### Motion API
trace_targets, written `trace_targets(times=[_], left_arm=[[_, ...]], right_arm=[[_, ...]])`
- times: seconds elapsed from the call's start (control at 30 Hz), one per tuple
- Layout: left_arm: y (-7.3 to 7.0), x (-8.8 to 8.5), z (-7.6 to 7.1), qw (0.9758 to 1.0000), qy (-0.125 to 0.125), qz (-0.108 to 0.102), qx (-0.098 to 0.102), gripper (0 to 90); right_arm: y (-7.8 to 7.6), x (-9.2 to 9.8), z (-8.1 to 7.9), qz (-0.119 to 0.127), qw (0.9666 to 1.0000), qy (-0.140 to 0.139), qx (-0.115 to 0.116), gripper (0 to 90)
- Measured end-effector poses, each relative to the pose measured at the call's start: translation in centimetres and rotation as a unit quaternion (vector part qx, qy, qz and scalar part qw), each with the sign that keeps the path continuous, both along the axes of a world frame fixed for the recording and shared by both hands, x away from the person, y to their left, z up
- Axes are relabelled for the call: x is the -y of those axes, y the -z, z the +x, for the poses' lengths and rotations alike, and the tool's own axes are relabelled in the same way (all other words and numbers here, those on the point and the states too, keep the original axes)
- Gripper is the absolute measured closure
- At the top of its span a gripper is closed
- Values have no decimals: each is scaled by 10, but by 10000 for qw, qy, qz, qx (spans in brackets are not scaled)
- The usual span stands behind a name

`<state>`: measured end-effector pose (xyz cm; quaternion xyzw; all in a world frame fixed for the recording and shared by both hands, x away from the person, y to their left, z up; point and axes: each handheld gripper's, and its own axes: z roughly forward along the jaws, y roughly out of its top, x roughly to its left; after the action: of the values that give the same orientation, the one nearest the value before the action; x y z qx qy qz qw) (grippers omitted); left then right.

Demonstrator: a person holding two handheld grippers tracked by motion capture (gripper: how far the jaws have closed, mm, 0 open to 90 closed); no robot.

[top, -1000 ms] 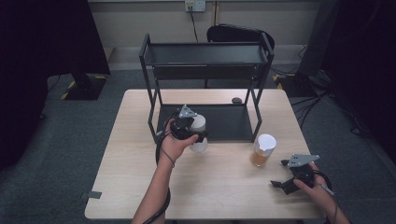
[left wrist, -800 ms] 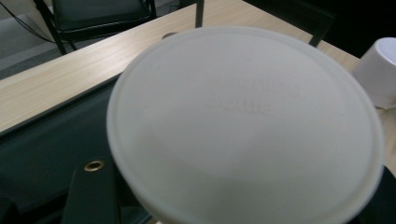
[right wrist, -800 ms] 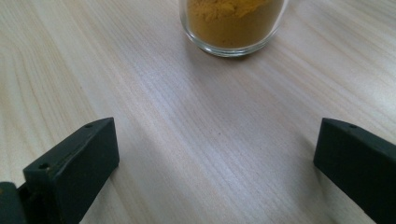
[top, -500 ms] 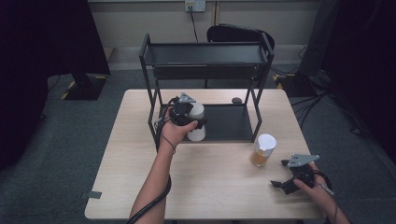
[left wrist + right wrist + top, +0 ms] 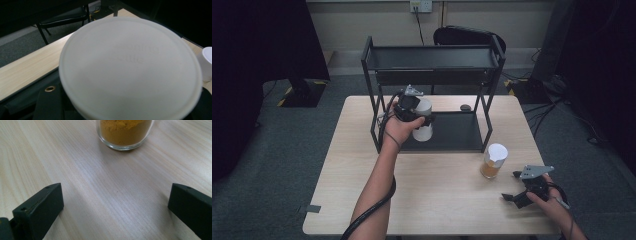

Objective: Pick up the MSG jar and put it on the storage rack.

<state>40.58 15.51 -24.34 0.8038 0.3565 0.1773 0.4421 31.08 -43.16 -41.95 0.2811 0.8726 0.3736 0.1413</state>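
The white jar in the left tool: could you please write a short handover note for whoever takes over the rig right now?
Left tool: shut on the white jar, held off the table in front of the black rack, by its lower shelf.
Right tool: open, holding nothing, resting on the table near its right front corner.
Spice jar: white lid, orange powder, standing on the table ahead of the right tool.
Done: white jar picked up.
Left: probably shelve it, then the spice jar.

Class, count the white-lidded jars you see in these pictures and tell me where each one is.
2. One white-lidded jar is held in the left gripper above the black shelf rack's lower tier. The other jar, holding orange powder, stands on the table ahead of the right gripper.
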Motion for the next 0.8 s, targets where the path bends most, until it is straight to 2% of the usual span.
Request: trace_targets(times=[0.8], left_arm=[[-61,-11,4,9997,-204,4,145,341]], right_arm=[[0,0,0,0,10000,1,0,0]])
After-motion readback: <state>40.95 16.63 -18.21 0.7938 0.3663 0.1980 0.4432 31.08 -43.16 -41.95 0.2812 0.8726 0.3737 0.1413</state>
